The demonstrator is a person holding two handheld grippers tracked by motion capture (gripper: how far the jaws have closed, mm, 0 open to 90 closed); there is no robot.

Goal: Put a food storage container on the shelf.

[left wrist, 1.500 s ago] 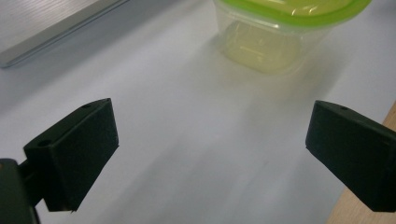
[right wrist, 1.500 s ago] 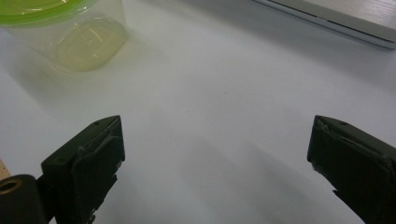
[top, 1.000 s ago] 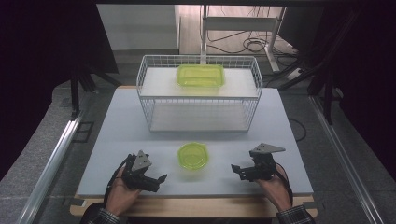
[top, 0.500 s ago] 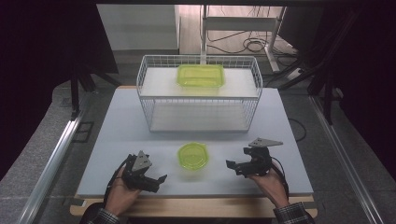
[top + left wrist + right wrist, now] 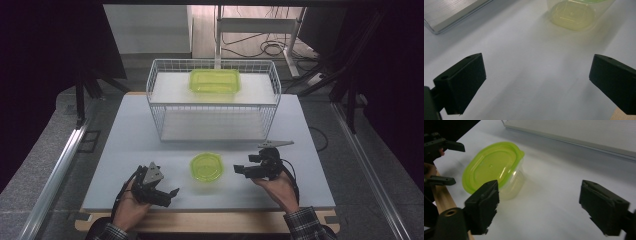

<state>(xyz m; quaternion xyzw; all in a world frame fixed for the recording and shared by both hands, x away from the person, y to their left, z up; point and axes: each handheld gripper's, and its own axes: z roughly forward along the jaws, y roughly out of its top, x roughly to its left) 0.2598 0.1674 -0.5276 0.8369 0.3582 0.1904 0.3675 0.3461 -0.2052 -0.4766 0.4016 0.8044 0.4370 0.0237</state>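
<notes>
Tongs [image 5: 241,170] level, narrowing, pointing at tub [image 5: 206,166]

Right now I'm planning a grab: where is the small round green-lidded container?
In the high view the small container sits on the white table, near its front edge, between the left gripper and right gripper, before the wire basket.

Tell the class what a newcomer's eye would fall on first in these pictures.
The small round clear plastic container with a lime-green lid stands out on the white table, between the left tool and the right tool. Behind it, a larger rectangular lime-green container sits on a white wire basket rack.
</notes>
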